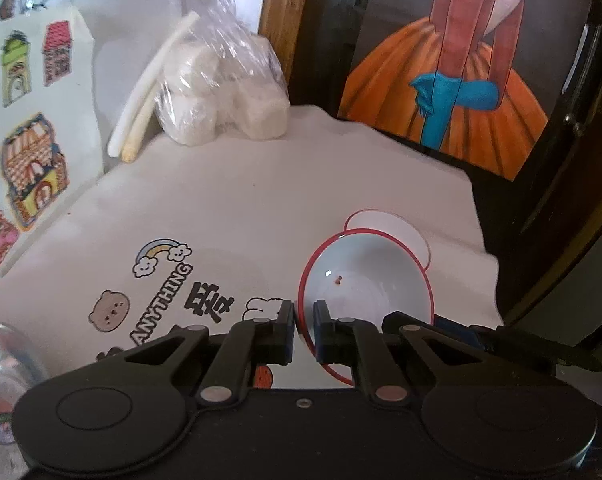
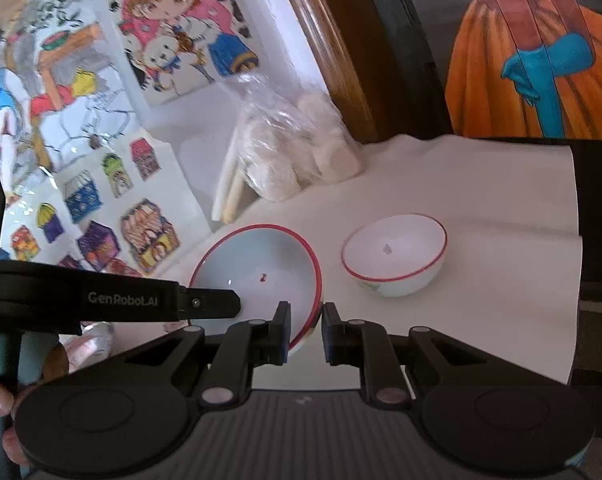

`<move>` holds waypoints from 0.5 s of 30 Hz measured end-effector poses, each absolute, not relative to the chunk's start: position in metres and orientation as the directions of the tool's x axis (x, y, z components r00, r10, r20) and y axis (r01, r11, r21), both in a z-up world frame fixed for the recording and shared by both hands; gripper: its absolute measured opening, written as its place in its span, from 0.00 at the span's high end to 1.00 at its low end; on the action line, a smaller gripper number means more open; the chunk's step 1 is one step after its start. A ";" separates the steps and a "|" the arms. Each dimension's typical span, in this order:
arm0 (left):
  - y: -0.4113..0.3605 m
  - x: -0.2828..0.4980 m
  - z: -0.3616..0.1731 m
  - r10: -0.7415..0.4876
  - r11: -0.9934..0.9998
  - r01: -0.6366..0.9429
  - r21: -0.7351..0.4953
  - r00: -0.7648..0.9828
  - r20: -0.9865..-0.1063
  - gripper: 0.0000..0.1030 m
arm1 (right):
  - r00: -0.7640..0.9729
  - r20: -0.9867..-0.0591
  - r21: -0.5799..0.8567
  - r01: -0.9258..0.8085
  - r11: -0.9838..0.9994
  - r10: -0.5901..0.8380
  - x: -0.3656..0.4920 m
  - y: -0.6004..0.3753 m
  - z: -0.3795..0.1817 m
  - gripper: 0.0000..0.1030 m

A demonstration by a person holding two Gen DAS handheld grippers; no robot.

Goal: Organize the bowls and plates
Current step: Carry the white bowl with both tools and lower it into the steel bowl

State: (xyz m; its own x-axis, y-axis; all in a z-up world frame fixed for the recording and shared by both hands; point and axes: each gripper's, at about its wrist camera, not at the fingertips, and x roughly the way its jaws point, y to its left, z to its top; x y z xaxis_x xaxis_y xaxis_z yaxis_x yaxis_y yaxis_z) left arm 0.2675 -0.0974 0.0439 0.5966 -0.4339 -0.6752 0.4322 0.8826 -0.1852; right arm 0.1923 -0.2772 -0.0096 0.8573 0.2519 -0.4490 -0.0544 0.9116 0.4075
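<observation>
A white bowl with a red rim (image 1: 369,280) is tilted and held off the table; it shows in the right wrist view too (image 2: 261,272). My left gripper (image 1: 304,330) is shut on its rim. My right gripper (image 2: 306,332) is closed to a narrow gap around the bowl's near rim. A second red-rimmed white bowl (image 2: 395,256) stands upright on the white tablecloth (image 2: 481,320) to the right, partly hidden behind the held bowl in the left wrist view (image 1: 393,224).
A clear plastic bag of white rolls (image 1: 225,92) and two white sticks (image 1: 149,92) lean at the back wall. Sticker-covered panels (image 1: 33,128) line the left. A framed painting (image 1: 461,60) stands behind. The table's right edge (image 2: 573,280) is near.
</observation>
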 end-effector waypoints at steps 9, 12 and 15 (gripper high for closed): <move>-0.068 0.226 0.061 -0.452 0.888 0.390 -0.245 0.637 -0.624 0.92 | 0.870 -0.404 0.395 -0.114 0.912 0.284 0.155 -0.265 0.014 0.82; -0.061 0.214 0.063 -0.451 0.890 0.383 -0.249 0.645 -0.618 0.92 | 0.868 -0.398 0.394 -0.130 0.910 0.296 0.142 -0.259 0.017 0.82; -0.055 0.202 0.063 -0.450 0.890 0.379 -0.253 0.648 -0.614 0.92 | 0.864 -0.400 0.396 -0.140 0.908 0.307 0.131 -0.256 0.019 0.82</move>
State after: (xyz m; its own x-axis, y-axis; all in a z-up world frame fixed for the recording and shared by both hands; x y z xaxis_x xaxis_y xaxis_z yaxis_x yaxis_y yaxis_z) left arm 0.2017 -0.0546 0.0634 0.6482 -0.4503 -0.6141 0.3789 0.8902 -0.2530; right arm 0.1315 -0.2556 0.0195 0.8636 0.3071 -0.3998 -0.1397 0.9077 0.3956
